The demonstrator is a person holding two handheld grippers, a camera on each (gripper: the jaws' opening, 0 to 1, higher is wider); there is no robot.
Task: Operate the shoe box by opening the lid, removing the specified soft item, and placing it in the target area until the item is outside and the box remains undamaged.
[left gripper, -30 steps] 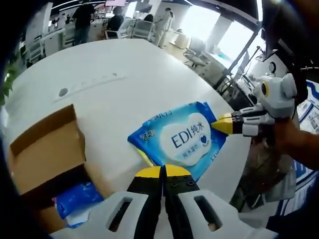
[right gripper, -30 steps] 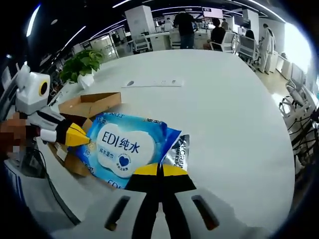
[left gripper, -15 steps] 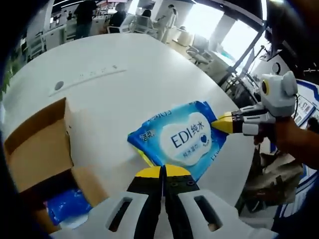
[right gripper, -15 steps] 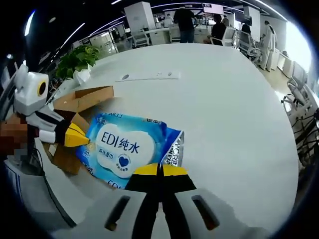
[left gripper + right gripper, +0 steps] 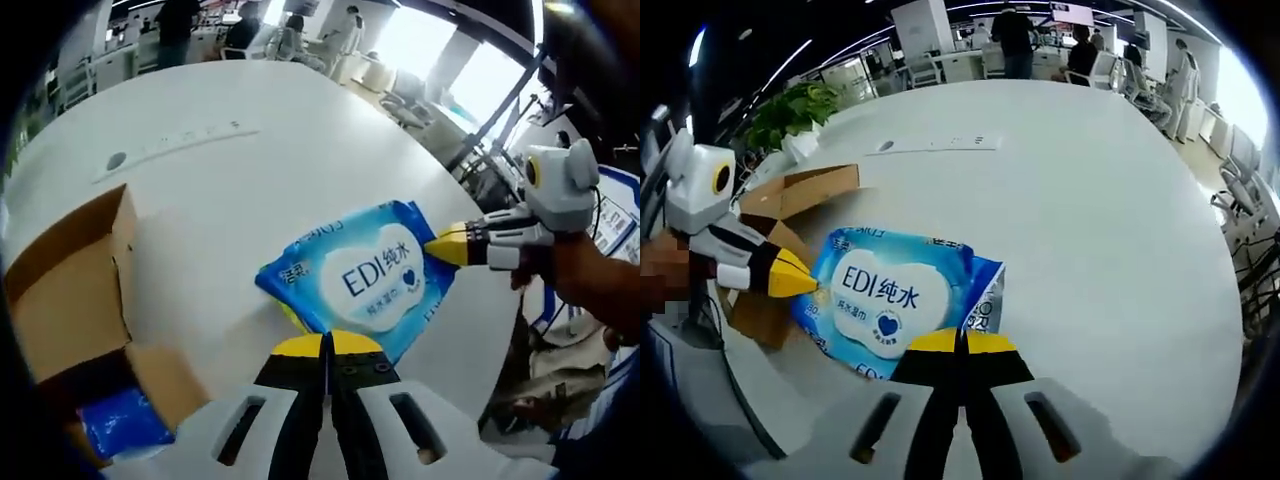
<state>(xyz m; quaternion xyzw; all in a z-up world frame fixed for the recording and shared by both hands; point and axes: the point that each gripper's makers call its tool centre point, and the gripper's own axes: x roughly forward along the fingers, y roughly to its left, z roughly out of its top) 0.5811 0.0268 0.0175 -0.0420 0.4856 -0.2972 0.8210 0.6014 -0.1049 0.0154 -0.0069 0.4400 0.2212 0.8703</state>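
The blue wet-wipes pack (image 5: pixel 362 277) (image 5: pixel 897 297) hangs outside the cardboard shoe box (image 5: pixel 70 300) (image 5: pixel 790 215), above the white table (image 5: pixel 250 190) (image 5: pixel 1090 220), just beside the box. The left gripper (image 5: pixel 327 346) (image 5: pixel 805 283) is clenched on one end of the pack, and the right gripper (image 5: pixel 960 342) (image 5: pixel 440 248) is clenched on the opposite end. Inside the open box lies another blue packet (image 5: pixel 125 425).

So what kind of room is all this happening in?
Probably an open-plan office or lab: a big white table, desks with office chairs behind it where people stand, and a potted plant by the wall.
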